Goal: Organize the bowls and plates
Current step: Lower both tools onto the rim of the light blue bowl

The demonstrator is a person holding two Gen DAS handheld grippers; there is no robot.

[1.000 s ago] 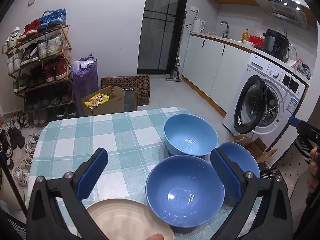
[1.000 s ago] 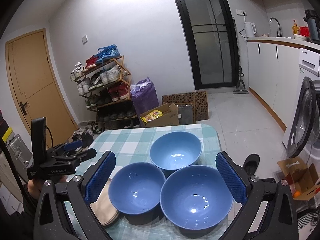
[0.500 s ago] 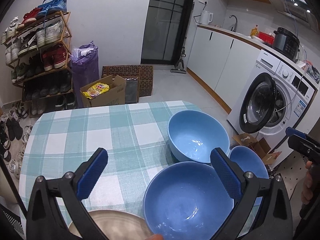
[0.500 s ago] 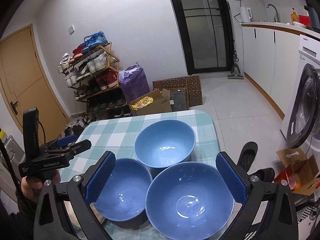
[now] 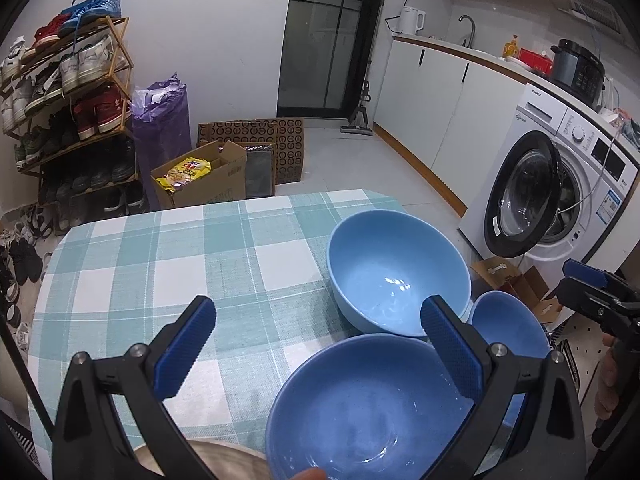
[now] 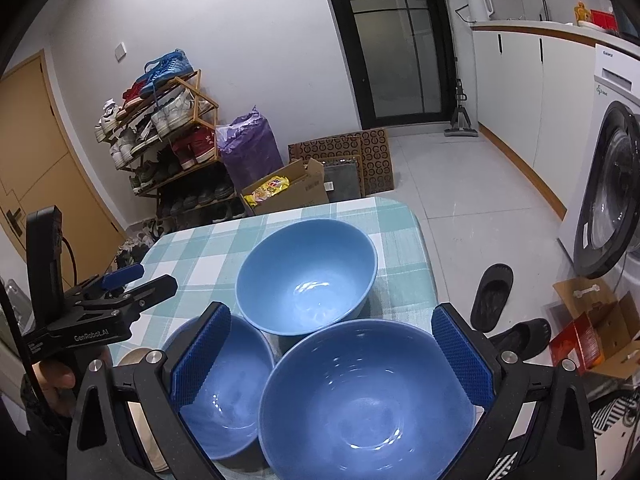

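The table [image 5: 168, 248] carries a checked teal-and-white cloth. Three blue bowls stand on it in a tight cluster at its right-hand end, all upright and empty.

The far bowl [image 5: 396, 268] is the palest and stands nearest the table's far edge. In the right wrist view, the same far bowl [image 6: 306, 274] lies beyond the other two.

The left near bowl [image 5: 368, 408] lies directly below the left gripper [image 5: 316, 344], toward its right finger. Its rim appears to touch the far bowl. The right near bowl [image 5: 508, 328] shows only in part behind the left gripper's right finger.

In the right wrist view, the right near bowl [image 6: 360, 404] sits below the right gripper [image 6: 332, 360], between its two fingers. The left near bowl [image 6: 228, 392] lies beside it, partly hidden by the gripper's left finger.

A beige plate [image 5: 224, 460] lies at the near edge of the table, just beside the left near bowl. Only part of it shows.

Left gripper: fingers spread wide, nothing between the pads, held above the table.

Right gripper: fingers spread wide, nothing gripped, held above the right near bowl. Contact with the bowl cannot be determined.

Each gripper appears at the edge of the other view, with a hand [image 6: 56, 380] on the handle.
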